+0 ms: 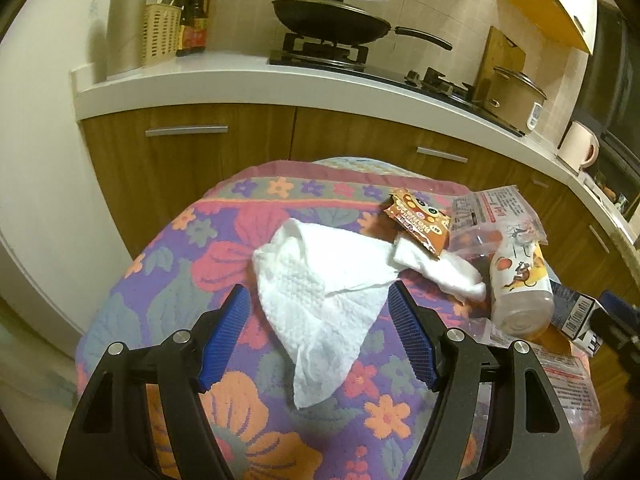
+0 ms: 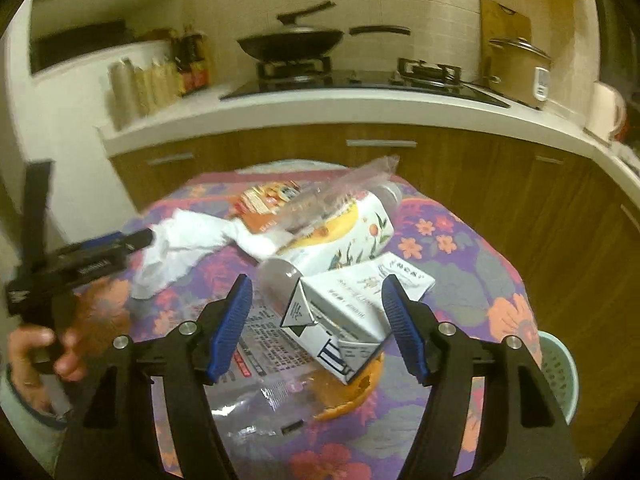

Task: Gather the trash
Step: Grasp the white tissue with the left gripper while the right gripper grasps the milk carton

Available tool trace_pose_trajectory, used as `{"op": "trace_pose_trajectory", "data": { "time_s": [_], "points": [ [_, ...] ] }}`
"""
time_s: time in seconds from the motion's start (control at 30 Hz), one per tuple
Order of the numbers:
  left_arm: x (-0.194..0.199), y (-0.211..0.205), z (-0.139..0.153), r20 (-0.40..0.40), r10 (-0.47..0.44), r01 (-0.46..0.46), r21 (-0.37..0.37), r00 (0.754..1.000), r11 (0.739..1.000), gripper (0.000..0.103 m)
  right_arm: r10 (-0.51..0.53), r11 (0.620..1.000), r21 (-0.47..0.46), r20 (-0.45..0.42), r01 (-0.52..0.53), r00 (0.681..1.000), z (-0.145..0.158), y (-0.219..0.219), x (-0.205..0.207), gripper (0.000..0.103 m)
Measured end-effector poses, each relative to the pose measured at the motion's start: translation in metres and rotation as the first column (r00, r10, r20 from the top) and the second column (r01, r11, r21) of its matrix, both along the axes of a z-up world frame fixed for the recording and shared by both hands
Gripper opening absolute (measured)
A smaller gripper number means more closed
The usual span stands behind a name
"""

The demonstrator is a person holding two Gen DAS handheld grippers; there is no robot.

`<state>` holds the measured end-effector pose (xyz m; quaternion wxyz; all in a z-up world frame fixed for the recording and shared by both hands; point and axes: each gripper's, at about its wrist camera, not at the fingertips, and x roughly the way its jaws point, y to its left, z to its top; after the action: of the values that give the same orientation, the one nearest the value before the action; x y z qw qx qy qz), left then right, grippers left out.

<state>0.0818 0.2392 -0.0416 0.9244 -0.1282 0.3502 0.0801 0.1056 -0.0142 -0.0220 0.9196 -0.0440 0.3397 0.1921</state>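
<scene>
Trash lies on a flowered cloth (image 1: 224, 240) over a small table. A white paper towel (image 1: 320, 288) lies between the open fingers of my left gripper (image 1: 318, 300), not pinched. Behind it are an orange snack wrapper (image 1: 418, 220), a clear plastic bag (image 1: 496, 212), a second crumpled tissue (image 1: 452, 276) and a plastic bottle (image 1: 520, 292) lying on its side. My right gripper (image 2: 316, 292) is open around a white carton (image 2: 352, 312) that rests on a printed plastic bag (image 2: 272, 352) and orange peel (image 2: 352, 396). The left gripper also shows in the right wrist view (image 2: 144, 236) at the towel (image 2: 180, 240).
A kitchen counter (image 1: 240, 80) with wooden cabinets stands behind the table, bearing a wok (image 1: 332, 20) on a gas hob, a pot (image 1: 516, 96), bottles and a thermos. A pale green basket (image 2: 560, 372) sits low at the table's right.
</scene>
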Motion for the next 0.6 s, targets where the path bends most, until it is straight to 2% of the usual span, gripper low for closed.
{"op": "trace_pose_trajectory", "data": {
  "time_s": [0.07, 0.23, 0.43, 0.6],
  "points": [
    [0.002, 0.001, -0.001, -0.005, 0.0, 0.0, 0.006, 1.0, 1.0, 0.07, -0.052, 0.998, -0.037, 0.004, 0.052, 0.999, -0.006, 0.0, 0.001, 0.063],
    [0.007, -0.001, -0.005, -0.024, -0.02, 0.021, 0.037, 1.0, 0.999, 0.07, -0.117, 0.993, -0.007, -0.01, 0.117, 0.993, -0.007, -0.033, 0.0, 0.063],
    [0.017, 0.001, -0.013, -0.07, -0.037, 0.038, 0.025, 0.997, 0.999, 0.07, -0.182, 0.983, 0.009, -0.036, 0.183, 0.983, -0.013, -0.079, 0.005, 0.063],
    [0.027, 0.004, -0.013, -0.1, -0.027, 0.031, 0.035, 0.995, 0.999, 0.07, -0.171, 0.984, 0.039, -0.092, 0.175, 0.981, -0.028, -0.11, 0.009, 0.063]
  ]
}}
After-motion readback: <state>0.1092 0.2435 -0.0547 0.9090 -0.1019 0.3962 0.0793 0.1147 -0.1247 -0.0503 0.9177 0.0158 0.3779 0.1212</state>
